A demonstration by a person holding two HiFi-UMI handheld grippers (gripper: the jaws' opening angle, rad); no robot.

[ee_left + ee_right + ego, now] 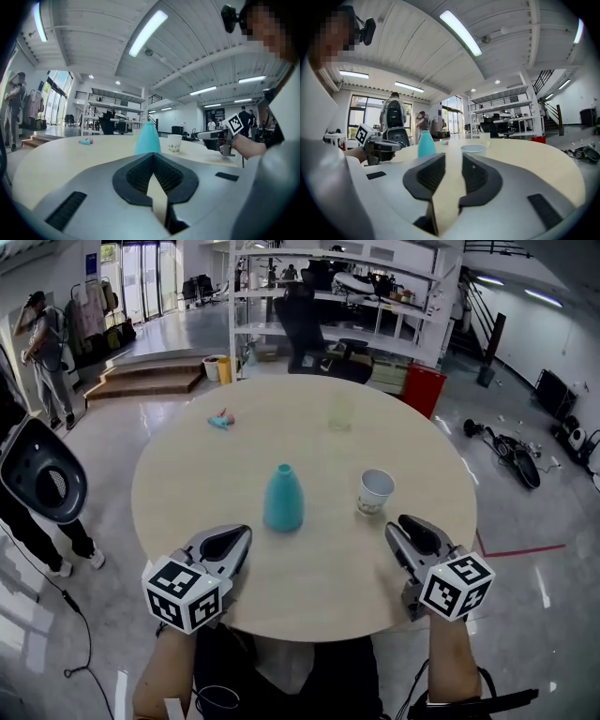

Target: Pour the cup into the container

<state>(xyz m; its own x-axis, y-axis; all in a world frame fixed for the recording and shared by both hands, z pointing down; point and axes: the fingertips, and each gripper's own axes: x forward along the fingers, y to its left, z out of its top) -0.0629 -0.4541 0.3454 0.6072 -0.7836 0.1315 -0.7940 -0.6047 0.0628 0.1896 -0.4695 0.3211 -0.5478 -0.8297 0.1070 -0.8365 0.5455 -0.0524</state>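
Note:
A white paper cup (376,491) stands upright on the round wooden table (187,474), right of centre. A teal bottle-shaped container (283,498) stands to its left, near the middle. A faint clear cup (340,413) sits towards the far edge. My right gripper (417,532) rests low near the front edge, just short of the paper cup (473,149). Its jaws stand apart with nothing between them (453,157). My left gripper (225,545) lies near the front left, short of the teal container (147,138). Its jaws meet at the tips and hold nothing (152,157).
A small teal and pink item (221,420) lies at the table's far left. A black chair (42,470) stands left of the table, with a person (47,352) beyond it. Shelves and a red bin (424,388) are behind the table.

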